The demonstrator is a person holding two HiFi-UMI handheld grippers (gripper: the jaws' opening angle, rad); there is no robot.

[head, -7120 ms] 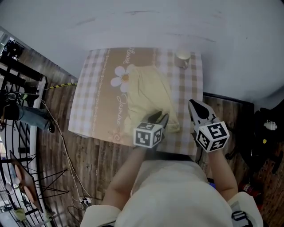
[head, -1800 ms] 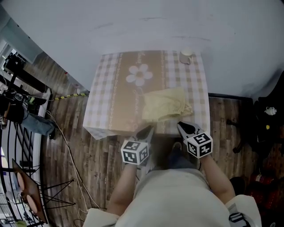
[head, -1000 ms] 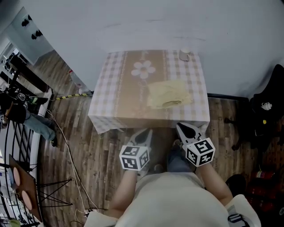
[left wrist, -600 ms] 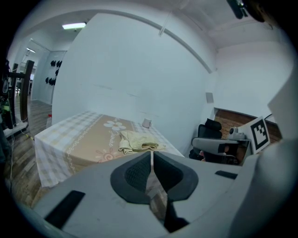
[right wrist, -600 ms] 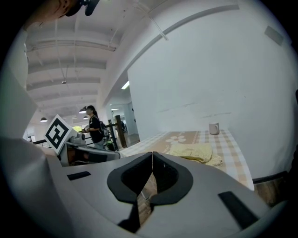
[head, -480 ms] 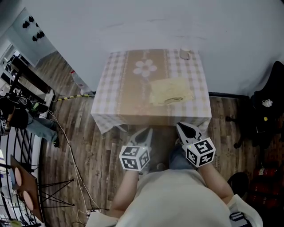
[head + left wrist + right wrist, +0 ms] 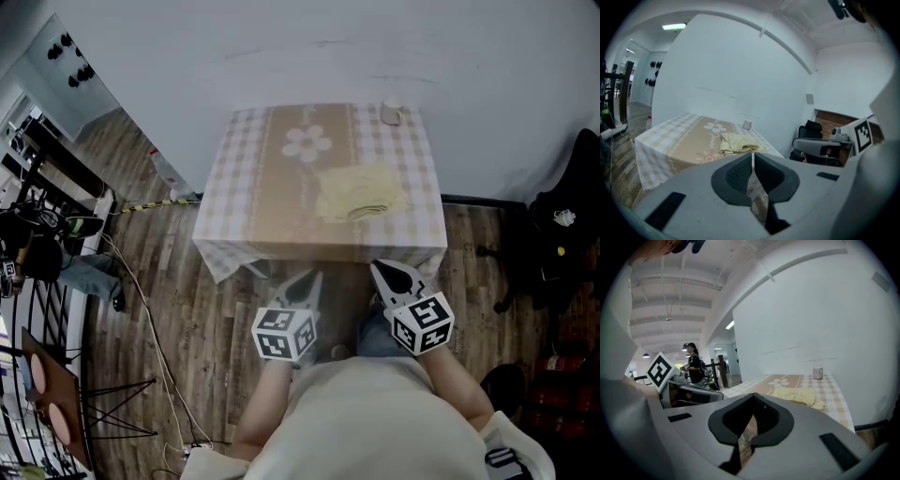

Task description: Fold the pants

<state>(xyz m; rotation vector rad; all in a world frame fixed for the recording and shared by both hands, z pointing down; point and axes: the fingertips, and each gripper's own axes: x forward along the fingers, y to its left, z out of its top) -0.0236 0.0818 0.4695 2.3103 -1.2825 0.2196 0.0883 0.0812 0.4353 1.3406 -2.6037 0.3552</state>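
The pale yellow pants (image 7: 362, 194) lie folded into a small bundle on the right half of the checked tablecloth (image 7: 244, 197). They also show far ahead as the pants (image 7: 738, 142) in the left gripper view and the pants (image 7: 797, 395) in the right gripper view. Both grippers hang in front of the table, away from the cloth. My left gripper (image 7: 306, 280) is shut with nothing between its pads. My right gripper (image 7: 386, 273) is shut and empty too, held over the wooden floor near the table's front edge.
A white mug (image 7: 391, 114) stands at the table's far right corner, by the white wall. A black chair (image 7: 820, 146) and bags sit to the right. Racks, cables (image 7: 141, 309) and a person (image 7: 693, 366) are at the left.
The view has pulled slightly back from the table. Both grippers stay low in front of it, the right one shifting very slightly. The folded pants have not moved.
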